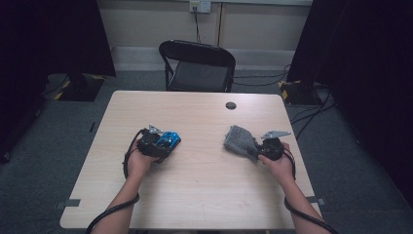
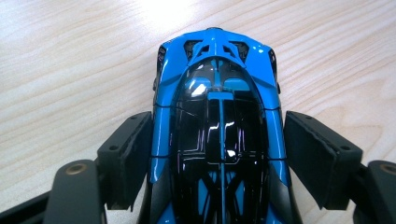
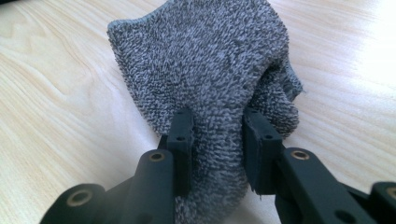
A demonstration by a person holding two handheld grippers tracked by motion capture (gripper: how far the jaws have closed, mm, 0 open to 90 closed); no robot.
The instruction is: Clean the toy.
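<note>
A glossy blue and black toy car [image 2: 217,93] sits on the pale wooden table [image 1: 204,185], left of centre, where the high view shows the car [image 1: 170,139] in front of a hand. My left gripper [image 2: 218,154] straddles the car's rear half, its pads against both sides; from above, that gripper [image 1: 164,144] points to the right. A crumpled grey terry cloth [image 3: 205,60] lies right of centre. My right gripper [image 3: 217,135] pinches a fold of it between its pads. The high view shows this gripper [image 1: 254,150] at the near right edge of the cloth [image 1: 237,140].
A black folding chair [image 1: 197,66] stands behind the table's far edge. A round dark cable hole [image 1: 231,105] sits near the table's far side. Dark curtains hang at both sides, and cables lie on the grey floor at the right.
</note>
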